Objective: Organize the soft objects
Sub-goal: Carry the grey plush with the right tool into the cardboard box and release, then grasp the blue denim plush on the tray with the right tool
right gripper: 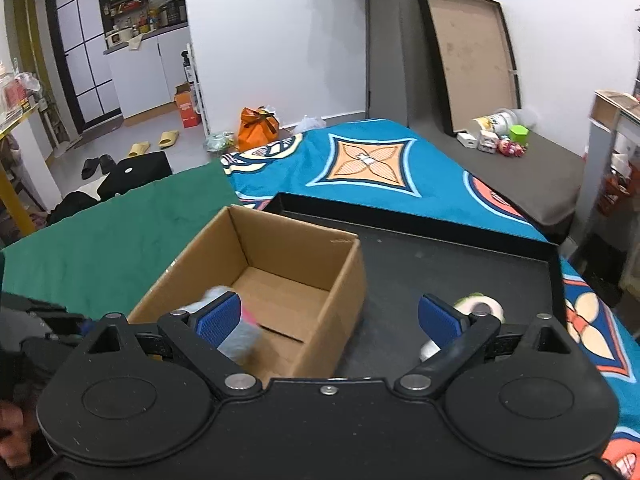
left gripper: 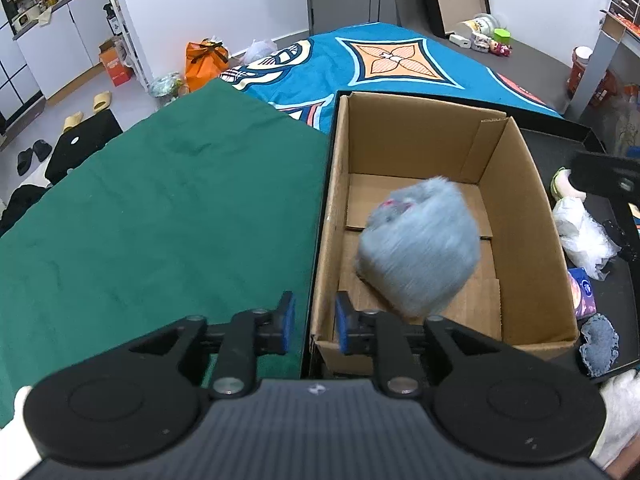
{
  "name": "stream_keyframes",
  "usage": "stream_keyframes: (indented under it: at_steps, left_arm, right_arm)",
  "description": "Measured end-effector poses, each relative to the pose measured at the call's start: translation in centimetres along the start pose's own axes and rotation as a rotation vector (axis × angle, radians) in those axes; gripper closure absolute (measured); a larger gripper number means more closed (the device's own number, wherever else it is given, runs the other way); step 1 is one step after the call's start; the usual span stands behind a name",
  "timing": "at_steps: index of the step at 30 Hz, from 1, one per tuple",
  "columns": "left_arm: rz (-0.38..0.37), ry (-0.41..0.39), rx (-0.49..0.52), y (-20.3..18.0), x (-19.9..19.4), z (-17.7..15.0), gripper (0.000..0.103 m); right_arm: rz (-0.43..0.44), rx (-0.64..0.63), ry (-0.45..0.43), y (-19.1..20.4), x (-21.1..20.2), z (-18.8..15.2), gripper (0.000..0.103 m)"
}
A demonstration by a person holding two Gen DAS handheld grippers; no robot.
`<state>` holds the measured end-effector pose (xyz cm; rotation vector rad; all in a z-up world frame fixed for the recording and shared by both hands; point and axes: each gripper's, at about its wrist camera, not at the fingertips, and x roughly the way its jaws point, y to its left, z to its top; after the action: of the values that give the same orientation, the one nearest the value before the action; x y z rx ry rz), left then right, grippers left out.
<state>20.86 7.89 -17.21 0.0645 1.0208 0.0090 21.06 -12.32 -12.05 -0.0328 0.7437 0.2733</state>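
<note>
My left tongs (left gripper: 314, 322) stand slightly apart with nothing between the pads, poised over the near left corner of the box (left gripper: 516, 184). A grey plush (left gripper: 418, 250), motion-blurred, sits inside the box toward its near end. My right tongs (right gripper: 329, 320) gape wide and empty above the box's near right wall. The box rests in a black tray (right gripper: 440, 264) on the bed. A white bag (left gripper: 582, 232) and a denim piece (left gripper: 599, 344) lie in the tray right of the box.
</note>
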Motion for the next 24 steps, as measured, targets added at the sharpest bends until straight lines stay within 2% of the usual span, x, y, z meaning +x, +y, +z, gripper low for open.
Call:
stream_keyframes:
  at_steps: [3, 6, 15, 19, 21, 24]
  left_arm:
    - [0.011, -0.003, 0.006, -0.2, -0.1, 0.0, 0.058]
    - [0.027, -0.011, 0.024, -0.5, -0.4, -0.1, 0.051]
    - [0.075, -0.016, 0.06, -1.3, -0.7, -0.1, 0.035]
    - [0.1, -0.028, 0.077, -1.6, -0.9, 0.0, 0.031]
    - [0.108, -0.031, 0.081, -1.8, -1.0, 0.0, 0.026]
    - [0.122, -0.037, 0.082, -1.9, -1.1, 0.1, 0.02]
  right_arm:
    - [-0.009, 0.026, 0.005, -1.4, -1.2, -0.5, 0.007]
    - [-0.023, 0.061, 0.01, -2.9, -2.1, -1.2, 0.007]
    - [-0.008, 0.246, 0.064, -7.8, -3.2, -3.9, 0.007]
    - [0.029, 0.364, 0.126, -10.0, -2.4, -5.6, 0.007]
    - [0.048, 0.433, 0.168, -11.0, -1.7, -6.5, 0.008]
    - [0.049, 0.458, 0.197, -11.6, -1.0, -7.7, 0.009]
